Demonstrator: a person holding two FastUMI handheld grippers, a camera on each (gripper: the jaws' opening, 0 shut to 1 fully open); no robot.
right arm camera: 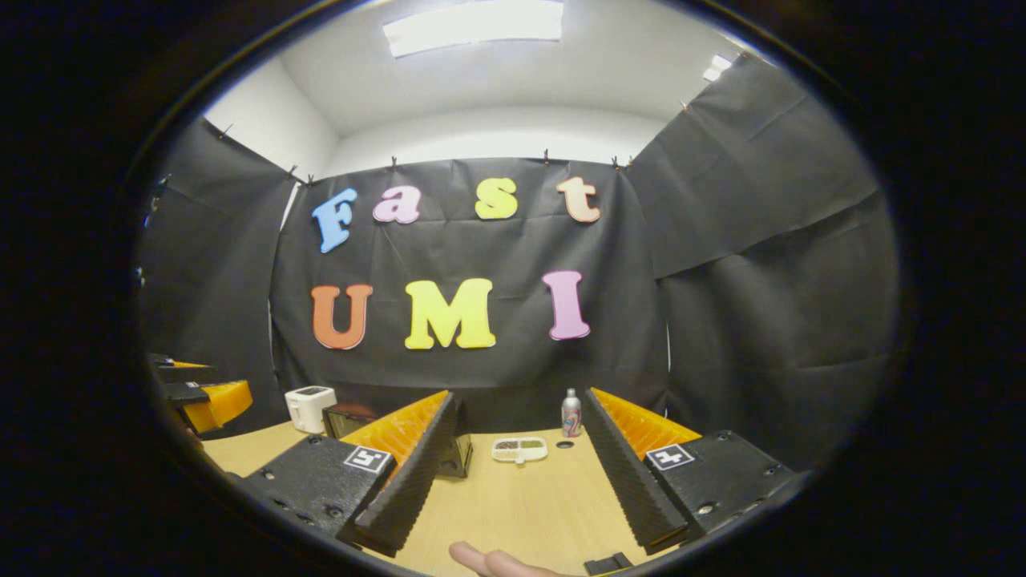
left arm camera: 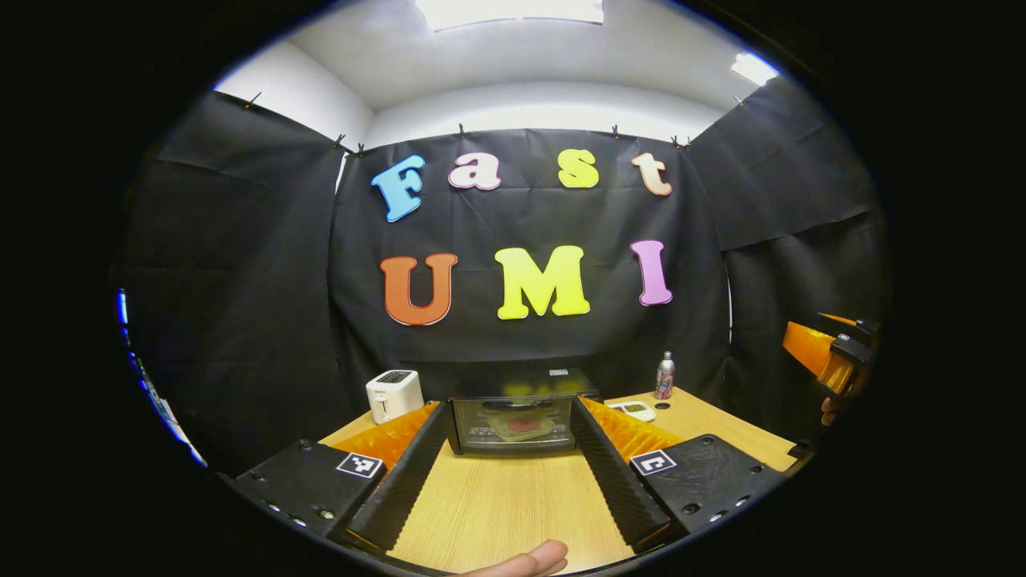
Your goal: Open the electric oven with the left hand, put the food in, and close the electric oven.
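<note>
electric oven [left arm camera: 517,417], door closed, sits at the worktop's [left arm camera: 497,505] far edge between the left tongs [left arm camera: 513,473], apart and empty. right gripper view: right tongs [right arm camera: 521,473] apart; food dish [right arm camera: 519,449] near far edge.

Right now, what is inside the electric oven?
Through the glass door of the electric oven, the left gripper view shows something flat and pale with a red patch on the rack. The glass reflects light, so what it is stays unclear.
</note>
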